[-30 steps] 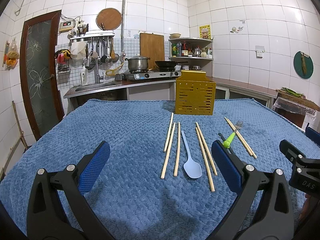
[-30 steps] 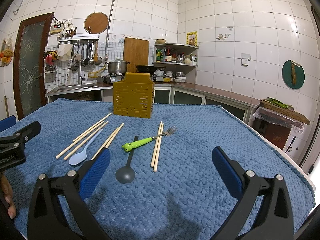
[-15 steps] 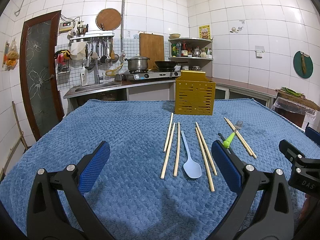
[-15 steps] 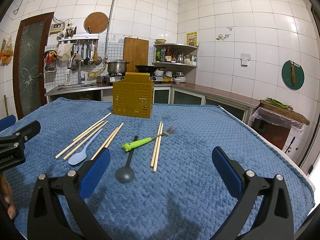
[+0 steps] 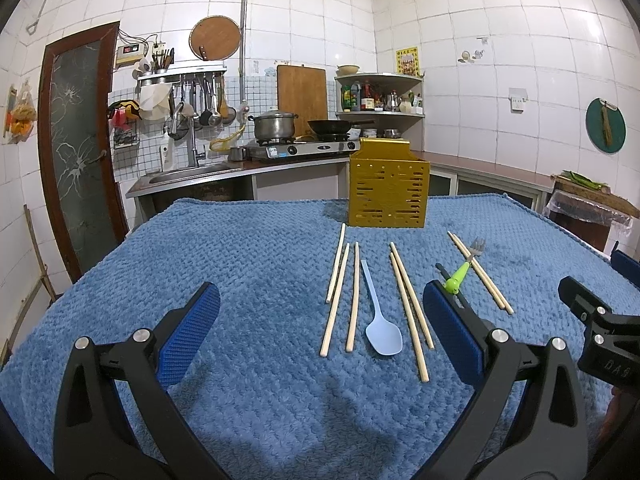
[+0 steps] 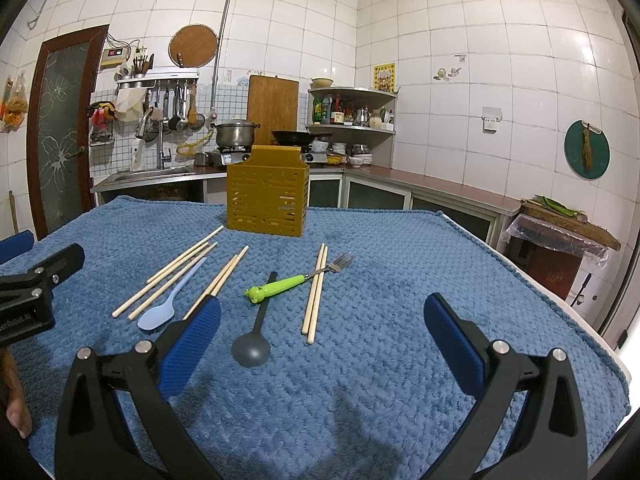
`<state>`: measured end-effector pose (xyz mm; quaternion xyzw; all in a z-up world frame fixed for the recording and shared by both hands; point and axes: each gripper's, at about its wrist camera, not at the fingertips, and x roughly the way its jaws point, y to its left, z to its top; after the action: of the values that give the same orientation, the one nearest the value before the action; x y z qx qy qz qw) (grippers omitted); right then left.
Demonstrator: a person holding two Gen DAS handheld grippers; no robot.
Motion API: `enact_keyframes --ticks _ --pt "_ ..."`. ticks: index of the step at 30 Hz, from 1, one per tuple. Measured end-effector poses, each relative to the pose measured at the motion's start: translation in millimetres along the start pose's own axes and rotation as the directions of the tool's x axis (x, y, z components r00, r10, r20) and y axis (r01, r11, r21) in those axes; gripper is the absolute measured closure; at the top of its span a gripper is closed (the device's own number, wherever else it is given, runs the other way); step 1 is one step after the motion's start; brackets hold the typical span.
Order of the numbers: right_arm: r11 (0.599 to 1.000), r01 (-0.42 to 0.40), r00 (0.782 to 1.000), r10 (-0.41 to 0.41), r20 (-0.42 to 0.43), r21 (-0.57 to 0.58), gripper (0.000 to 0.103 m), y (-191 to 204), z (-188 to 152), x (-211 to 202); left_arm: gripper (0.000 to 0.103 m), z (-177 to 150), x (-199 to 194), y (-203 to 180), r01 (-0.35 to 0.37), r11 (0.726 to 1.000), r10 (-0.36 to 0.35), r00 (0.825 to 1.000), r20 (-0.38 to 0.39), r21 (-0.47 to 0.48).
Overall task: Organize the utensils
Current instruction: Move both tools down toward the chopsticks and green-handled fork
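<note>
Black spoon: bowl hidden behind the left gripper's right finger, only handle shows. Holder interior not visible. Hand cut off at left edge. Shelf bottles too small to read.

Nubbly blue cloth, pale wooden chopsticks, perforated matt plastic holder

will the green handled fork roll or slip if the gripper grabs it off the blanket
The green-handled fork probably won't roll: its tines rest across a chopstick pair. Lifting it may nudge those chopsticks. Its rounded plastic handle looks smooth, so it could twist between the pads.
</note>
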<state>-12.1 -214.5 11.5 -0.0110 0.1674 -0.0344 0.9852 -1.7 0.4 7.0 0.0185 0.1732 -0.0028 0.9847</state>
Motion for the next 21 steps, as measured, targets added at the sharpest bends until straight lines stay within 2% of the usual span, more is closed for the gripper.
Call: enact_keyframes --ticks 4,9,13,16,19,21 --pt "0.999 -0.044 0.999 0.044 -0.019 0.005 0.004 -4.2 7.4 2.3 0.005 3.3 7.0 1.9 0.009 1.000 -0.009 0.999 -0.041 -0.007" --pt "0.998 -0.062 0.997 0.063 -0.036 0.022 0.004 -10.0 20.2 17.3 0.005 8.9 23.9 9.0 0.010 0.999 -0.014 0.991 -0.135 -0.032" --pt "0.999 -0.049 0.998 0.048 -0.048 -0.017 0.004 -4.3 28.2 29.0 0.005 13.4 42.0 18.6 0.020 0.998 -0.034 0.975 -0.221 -0.066" --pt "0.998 -0.048 0.998 0.046 -0.044 -0.041 0.004 -2.2 33.7 34.9 0.005 18.7 50.1 24.7 0.021 0.997 -0.039 0.968 -0.249 -0.075" --pt "0.997 0.014 1.000 -0.016 -0.024 -0.073 0.004 -1.1 44.6 43.4 0.005 29.7 59.6 29.4 0.040 0.997 -0.058 0.960 -0.272 -0.070" --pt "0.997 0.010 0.999 -0.013 -0.041 -0.081 0.004 -2.4 52.2 52.2 0.005 39.2 69.7 31.9 0.055 0.996 -0.072 0.954 -0.290 -0.067"
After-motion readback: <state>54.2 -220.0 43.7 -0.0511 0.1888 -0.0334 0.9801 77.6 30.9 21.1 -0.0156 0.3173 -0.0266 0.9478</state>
